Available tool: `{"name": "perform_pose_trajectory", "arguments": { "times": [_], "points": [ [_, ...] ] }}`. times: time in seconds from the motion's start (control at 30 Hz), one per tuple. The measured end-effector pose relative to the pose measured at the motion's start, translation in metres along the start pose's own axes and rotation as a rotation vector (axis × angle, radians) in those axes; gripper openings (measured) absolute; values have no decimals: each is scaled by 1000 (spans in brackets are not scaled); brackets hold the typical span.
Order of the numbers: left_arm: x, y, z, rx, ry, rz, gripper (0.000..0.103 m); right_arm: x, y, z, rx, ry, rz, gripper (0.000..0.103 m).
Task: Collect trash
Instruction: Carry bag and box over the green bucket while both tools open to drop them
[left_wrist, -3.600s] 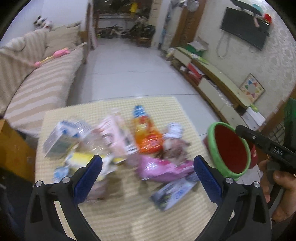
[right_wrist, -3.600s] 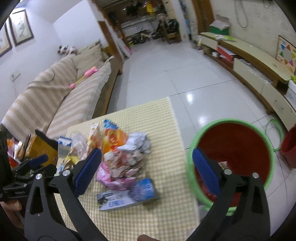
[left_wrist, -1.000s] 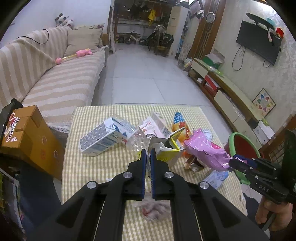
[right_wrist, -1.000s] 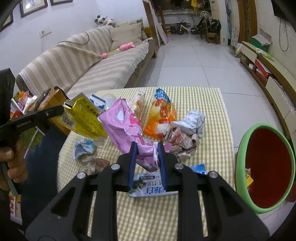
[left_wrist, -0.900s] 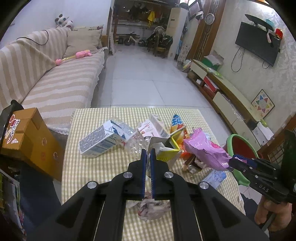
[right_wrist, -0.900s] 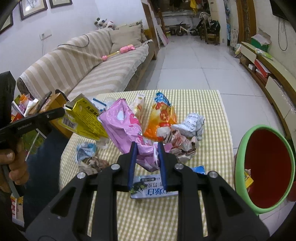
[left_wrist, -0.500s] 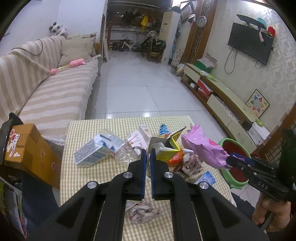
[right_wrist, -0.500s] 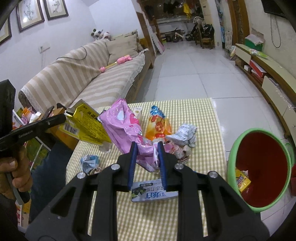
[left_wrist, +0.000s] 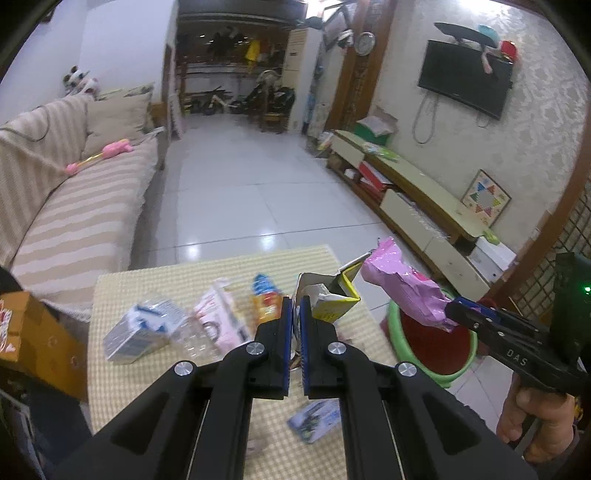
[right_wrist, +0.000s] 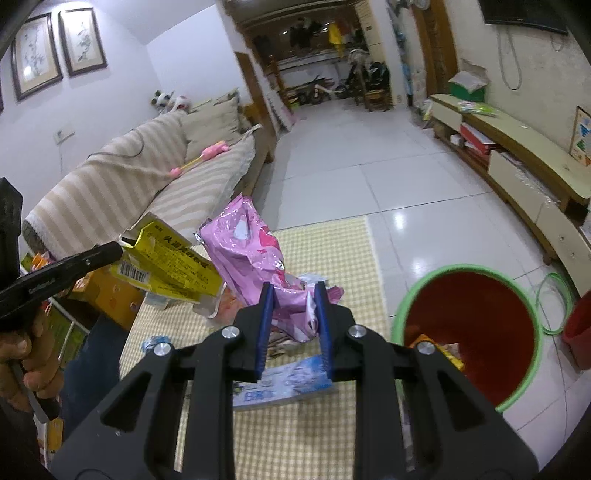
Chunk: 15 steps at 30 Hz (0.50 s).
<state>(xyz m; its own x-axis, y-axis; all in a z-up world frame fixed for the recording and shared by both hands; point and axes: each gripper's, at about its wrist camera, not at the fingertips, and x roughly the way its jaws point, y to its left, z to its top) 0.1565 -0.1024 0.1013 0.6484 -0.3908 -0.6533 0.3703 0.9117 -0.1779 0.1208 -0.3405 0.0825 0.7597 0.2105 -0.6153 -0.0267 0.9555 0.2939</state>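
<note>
My left gripper (left_wrist: 294, 308) is shut on a torn yellow carton (left_wrist: 334, 301), held up above the table; the same carton (right_wrist: 168, 266) shows at the left of the right wrist view. My right gripper (right_wrist: 293, 295) is shut on a crumpled pink bag (right_wrist: 251, 251), lifted clear of the table; the same bag (left_wrist: 404, 290) hangs over the bin in the left wrist view. The red bin with a green rim (right_wrist: 469, 332) stands on the floor right of the table, with some scraps inside. More trash lies on the checked tablecloth (left_wrist: 155, 284): a blue-white carton (left_wrist: 138, 332), a pink pack (left_wrist: 225, 321), an orange bag (left_wrist: 264, 302).
A flat blue packet (right_wrist: 284, 380) lies near the table's front edge. A striped sofa (left_wrist: 62, 206) stands at the left, a low TV cabinet (left_wrist: 413, 199) along the right wall. A cardboard box (left_wrist: 26, 339) sits left of the table. White tiled floor (left_wrist: 236, 184) stretches beyond.
Both grippers have risen and swung right with the carton and pink bag held; the table trash now lies lower in view and the bin has come closer under the pink bag.
</note>
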Motion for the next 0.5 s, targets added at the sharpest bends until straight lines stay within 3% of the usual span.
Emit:
{"name": "perform_pose_trajectory", "arguments": {
  "times": [0.5],
  "points": [
    [33,-118,26,121,4,-158,1,-49,-95,5,124,-74,-157,22]
  ]
}}
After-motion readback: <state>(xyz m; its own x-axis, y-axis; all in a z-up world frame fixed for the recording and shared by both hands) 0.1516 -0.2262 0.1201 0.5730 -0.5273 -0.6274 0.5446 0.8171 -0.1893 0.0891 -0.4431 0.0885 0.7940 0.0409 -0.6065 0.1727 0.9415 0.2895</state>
